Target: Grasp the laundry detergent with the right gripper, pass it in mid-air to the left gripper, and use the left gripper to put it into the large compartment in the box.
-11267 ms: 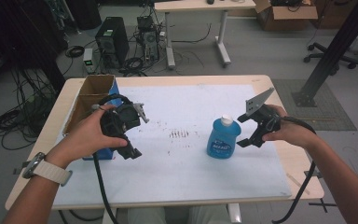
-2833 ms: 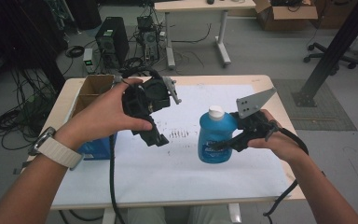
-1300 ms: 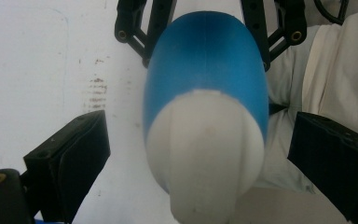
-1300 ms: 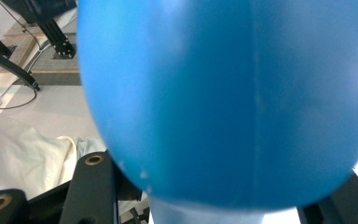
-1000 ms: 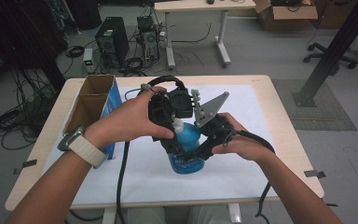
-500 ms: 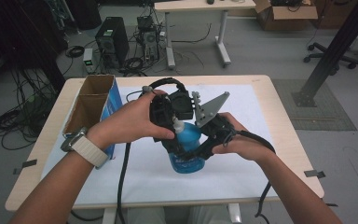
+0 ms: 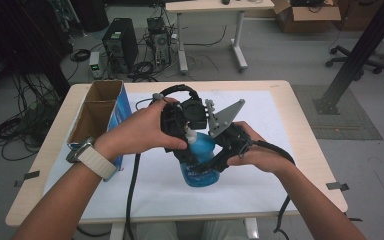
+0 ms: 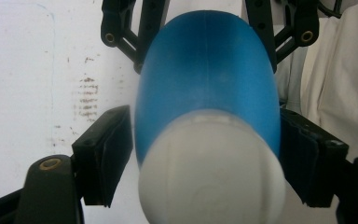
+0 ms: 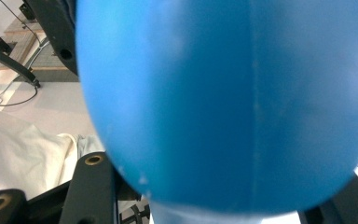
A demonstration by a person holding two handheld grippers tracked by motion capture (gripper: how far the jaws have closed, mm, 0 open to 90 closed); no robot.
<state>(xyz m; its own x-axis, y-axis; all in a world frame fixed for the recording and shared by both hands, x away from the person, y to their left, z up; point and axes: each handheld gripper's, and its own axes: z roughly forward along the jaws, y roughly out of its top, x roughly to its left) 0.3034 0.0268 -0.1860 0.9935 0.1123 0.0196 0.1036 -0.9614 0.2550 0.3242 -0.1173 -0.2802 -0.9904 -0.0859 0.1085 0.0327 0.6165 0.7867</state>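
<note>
The blue bottle (image 7: 201, 165) is held over the white-covered surface (image 7: 280, 185), near its middle. The right tool (image 7: 219, 162) is clamped on the bottle's body. The left tool (image 7: 186, 139) sits at the white cap (image 8: 212, 172); its jaws have just been closing, the cap between them, and pad contact cannot be confirmed. An open cardboard box (image 7: 96, 112) stands at the left.

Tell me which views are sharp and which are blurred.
High view: evenly lit and sharp across the table. Left gripper view: the white plastic cap is soft and out of focus, the stained sheet behind crisper. Right gripper view: the blue plastic bottle is a close, featureless blur.
</note>
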